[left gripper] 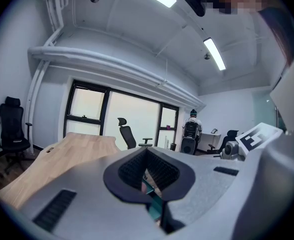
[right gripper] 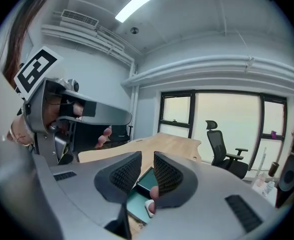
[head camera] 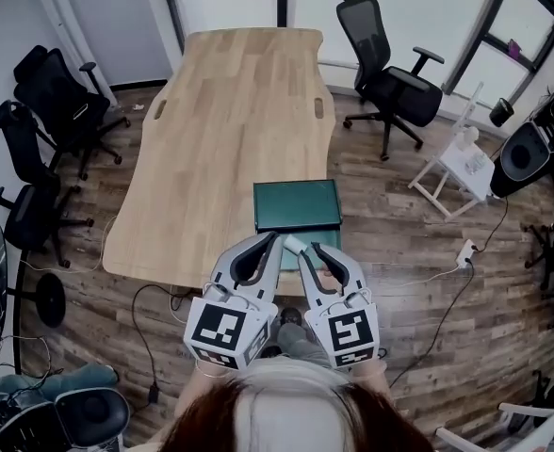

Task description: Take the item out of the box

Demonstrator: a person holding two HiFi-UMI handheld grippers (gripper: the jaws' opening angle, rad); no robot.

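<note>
1. Two grippers sit low in the centre of the head view, at the near edge of the wooden bench (head camera: 230, 111). The green box (head camera: 297, 205) lies there with its lid thrown back. The left gripper (head camera: 275, 240) reaches the box's near left corner. The right gripper (head camera: 307, 250) comes in just beside it, over the open tray.
2. In the left gripper view the pads meet at their tips, so this gripper is closed. A strip of the teal box shows below them, but nothing can be made out between them. It is probably best used to brace the box, pressing on its rim so the tray does not slide off the near edge.
3. In the right gripper view the jaws stand a little apart with no grip. The small white and pink item (right gripper: 149, 206) lies in the box's tray, low in the gap and close to the right-hand pad.
4. A good pick means centring the gap over the item, lowering until both pads flank it, and closing gently. The lift should go straight up, clear of the tray wall and the lid.
</note>
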